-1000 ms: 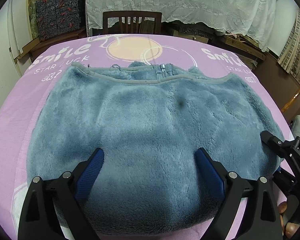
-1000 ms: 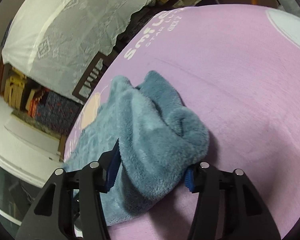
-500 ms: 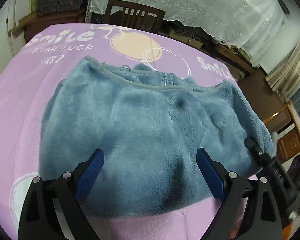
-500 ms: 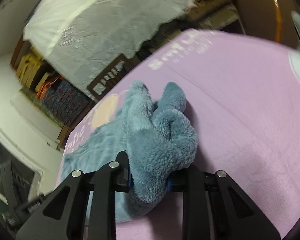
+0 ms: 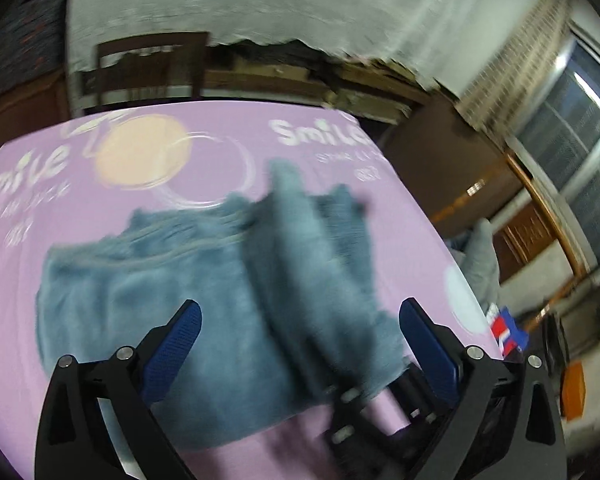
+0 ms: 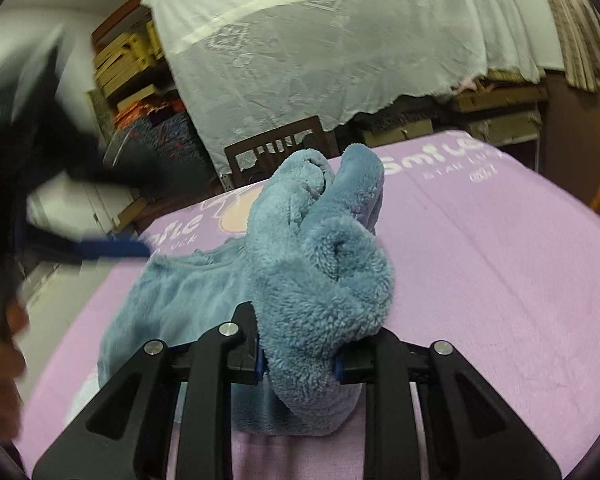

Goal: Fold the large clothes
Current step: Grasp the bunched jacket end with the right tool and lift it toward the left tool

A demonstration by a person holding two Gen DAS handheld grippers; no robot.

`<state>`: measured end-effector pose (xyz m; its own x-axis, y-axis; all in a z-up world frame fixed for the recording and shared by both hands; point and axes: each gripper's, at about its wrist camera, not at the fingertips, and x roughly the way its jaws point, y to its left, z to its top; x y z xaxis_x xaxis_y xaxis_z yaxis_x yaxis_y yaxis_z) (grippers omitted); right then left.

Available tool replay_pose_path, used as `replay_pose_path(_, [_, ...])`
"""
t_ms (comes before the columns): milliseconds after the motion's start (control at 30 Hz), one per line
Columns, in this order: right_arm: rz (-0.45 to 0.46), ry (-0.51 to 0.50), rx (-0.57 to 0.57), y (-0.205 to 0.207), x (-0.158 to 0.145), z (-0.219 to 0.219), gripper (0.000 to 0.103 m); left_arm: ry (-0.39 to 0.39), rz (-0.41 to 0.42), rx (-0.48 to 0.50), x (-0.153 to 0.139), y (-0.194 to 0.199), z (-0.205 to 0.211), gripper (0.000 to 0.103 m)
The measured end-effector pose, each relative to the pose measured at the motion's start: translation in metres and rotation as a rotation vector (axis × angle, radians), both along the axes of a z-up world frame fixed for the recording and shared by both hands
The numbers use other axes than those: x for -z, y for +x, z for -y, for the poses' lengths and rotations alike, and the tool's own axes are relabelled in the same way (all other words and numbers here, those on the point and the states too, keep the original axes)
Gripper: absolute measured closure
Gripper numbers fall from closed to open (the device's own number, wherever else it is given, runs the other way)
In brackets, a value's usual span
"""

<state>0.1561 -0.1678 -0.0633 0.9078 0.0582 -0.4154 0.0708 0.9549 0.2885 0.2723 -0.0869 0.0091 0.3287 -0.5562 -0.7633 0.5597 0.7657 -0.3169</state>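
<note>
done: right gripper [image 6: 298, 362] pinches fluffy blue top [image 6: 320, 276], lifting its side | top on purple table cover [image 6: 480, 264], 12 o'clock | left gripper [image 5: 300, 332] opening wide, empty | left: fold over, flatten

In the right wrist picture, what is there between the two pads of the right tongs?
A bunched fold of the blue fleece garment fills the gap of the right tongs; both pads press on it. The right wrist view shows this clearly.

Fluffy blue fleece garment [image 6: 324, 280]
</note>
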Motion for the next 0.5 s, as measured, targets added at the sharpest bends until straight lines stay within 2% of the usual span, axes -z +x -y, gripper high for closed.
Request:
replay_pose_path(67, [0.014,-0.041,-0.013,-0.002,-0.002,-0.009,0.081,0.049,0.004,0.034,0.003,0.002,0.018,0.003])
replay_pose_path(133, [0.024,-0.092,-0.026,-0.003,-0.002,-0.019,0.081,0.104,0.006,0.028,0.01,0.007,0.028,0.003])
replay_pose_path(167, [0.027,-0.11,-0.033,-0.003,-0.003,-0.022,0.081,0.107,-0.006,0.025,0.013,0.009,0.029,0.003])
replay_pose_path(267, [0.038,-0.146,-0.057,-0.004,-0.004,-0.032,0.081,0.045,-0.095,0.018,0.024,0.02,0.022,0.004])
replay_pose_path(333, [0.042,-0.17,-0.072,-0.004,-0.004,-0.038,0.081,0.042,-0.085,-0.01,0.026,0.026,0.016,0.006])
replay_pose_path(367, [0.044,-0.179,-0.079,-0.004,-0.004,-0.04,0.081,0.048,-0.079,-0.022,0.028,0.028,0.012,0.014])
replay_pose_path(400, [0.046,-0.193,-0.09,-0.005,-0.004,-0.043,0.081,0.048,-0.085,-0.027,0.03,0.031,0.009,0.032])
replay_pose_path(433, [0.05,-0.208,-0.099,-0.006,-0.004,-0.047,0.081,0.042,-0.104,-0.024,0.033,0.033,0.006,0.045])
replay_pose_path(467, [0.054,-0.22,-0.106,-0.007,-0.004,-0.05,0.08,0.025,-0.122,-0.02,0.035,0.035,0.002,0.065])
replay_pose_path(500, [0.053,-0.225,-0.112,-0.008,-0.003,-0.051,0.08,0.011,-0.129,-0.022,0.036,0.037,-0.002,0.07])
